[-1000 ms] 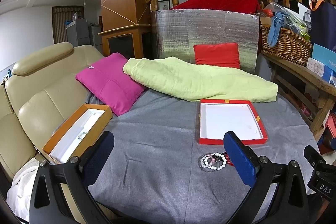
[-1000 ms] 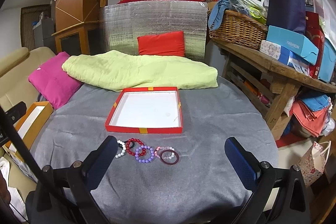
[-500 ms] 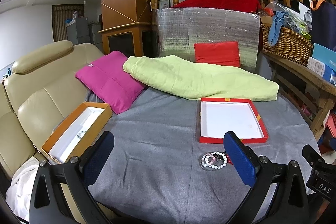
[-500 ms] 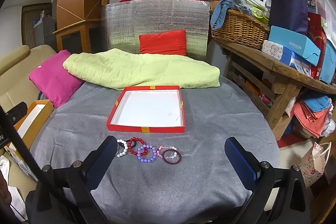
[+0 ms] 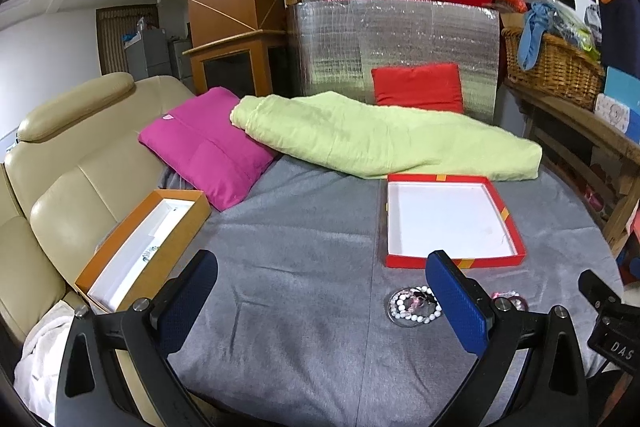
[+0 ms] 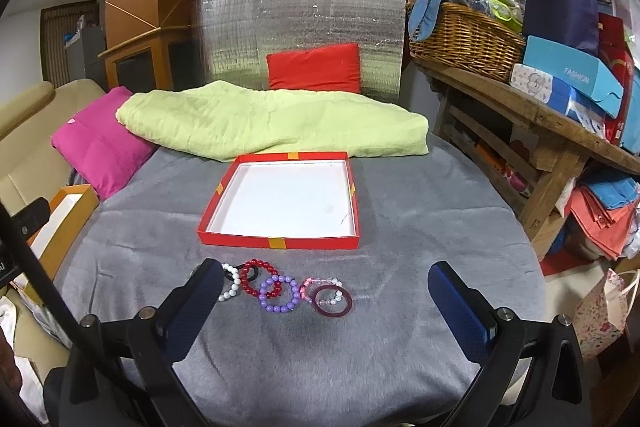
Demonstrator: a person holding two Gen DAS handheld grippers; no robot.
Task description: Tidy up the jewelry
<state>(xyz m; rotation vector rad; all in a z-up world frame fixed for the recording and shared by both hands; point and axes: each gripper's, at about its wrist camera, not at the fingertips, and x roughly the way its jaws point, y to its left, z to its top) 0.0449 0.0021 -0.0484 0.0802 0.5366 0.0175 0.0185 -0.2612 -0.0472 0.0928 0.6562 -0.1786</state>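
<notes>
**Bracelets wait in a row as both my grippers hang wide over the grey cloth**

My right gripper hovers above the near edge of the table, its blue fingers spread far apart and holding nothing. The cluster of bracelets lies between them on the grey cloth: a white bead bracelet at the left, half hidden behind my left finger, then a red bead bracelet, a purple bead bracelet and a dark red bangle, each touching or overlapping its neighbour. A pale pink strand seems to lie under the bangle, though it is too small for me to be sure.

Just beyond them sits the red tray, shallow, white inside and bare. I judge it the likely home for the pieces: its low near wall faces the row, so each lift would be short and forward.

My left gripper is also wide apart and carrying nothing, held further left. From there only the white beads show clearly, with my right-hand finger covering the rest of the row.

At the far left, an orange box rests on the edge of a beige sofa, with some small items inside that I cannot make out. A green quilt and a pink cushion crowd the far side of the table, the quilt lying just behind the tray's back wall. Nothing blocks the path from beads to tray; the tangle of overlapping loops is, I think, the real obstacle, since pinching one may drag its neighbour.
</notes>
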